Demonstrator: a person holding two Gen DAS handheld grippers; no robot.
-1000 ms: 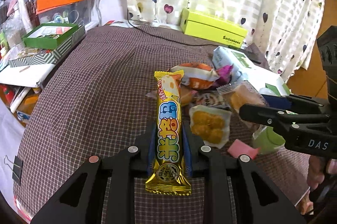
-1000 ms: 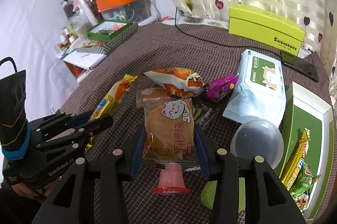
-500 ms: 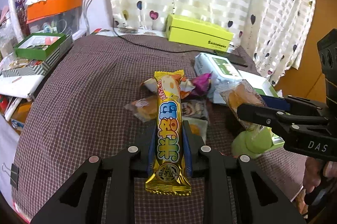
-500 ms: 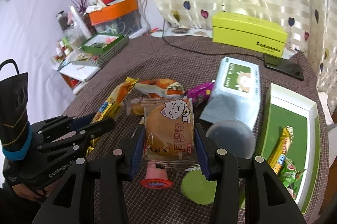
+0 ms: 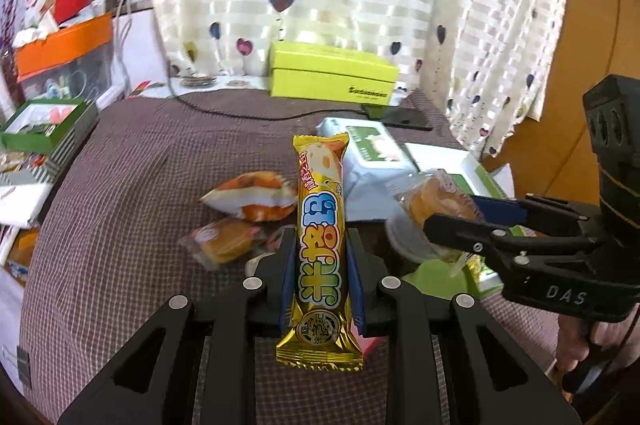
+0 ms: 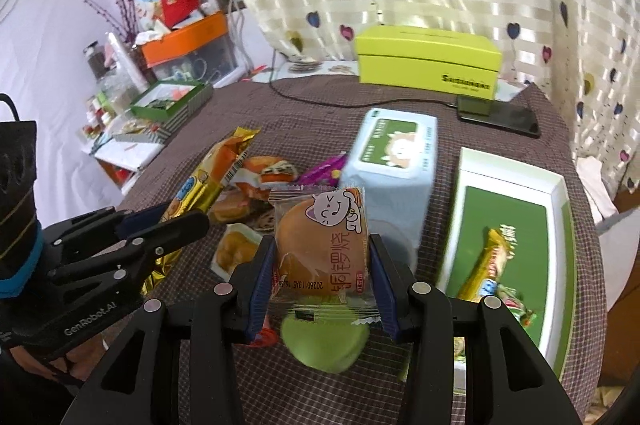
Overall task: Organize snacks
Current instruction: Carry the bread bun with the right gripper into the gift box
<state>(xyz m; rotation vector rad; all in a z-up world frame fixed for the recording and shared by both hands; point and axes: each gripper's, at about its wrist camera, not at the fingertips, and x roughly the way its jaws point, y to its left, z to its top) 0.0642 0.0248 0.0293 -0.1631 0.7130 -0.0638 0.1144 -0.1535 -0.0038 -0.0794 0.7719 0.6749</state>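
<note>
We carry two snacks at once above the checked surface (image 6: 328, 113). Nearest, our left tongs (image 5: 320, 285) are clamped narrowly on the long yellow bar (image 5: 321, 245), held upright along the fingers; our right tongs (image 6: 320, 273) pinch the clear-wrapped round cake (image 6: 320, 249) by both side edges. Beyond lie loose packets (image 5: 248, 199) and a wet-wipe pack (image 6: 394, 161). Off to the right waits the green-lined tray (image 6: 516, 225), already holding a gold bar (image 6: 486, 265). We judge it best to keep both grips firm, clear the green lid (image 6: 324, 345) below, and release low inside the tray.
</note>
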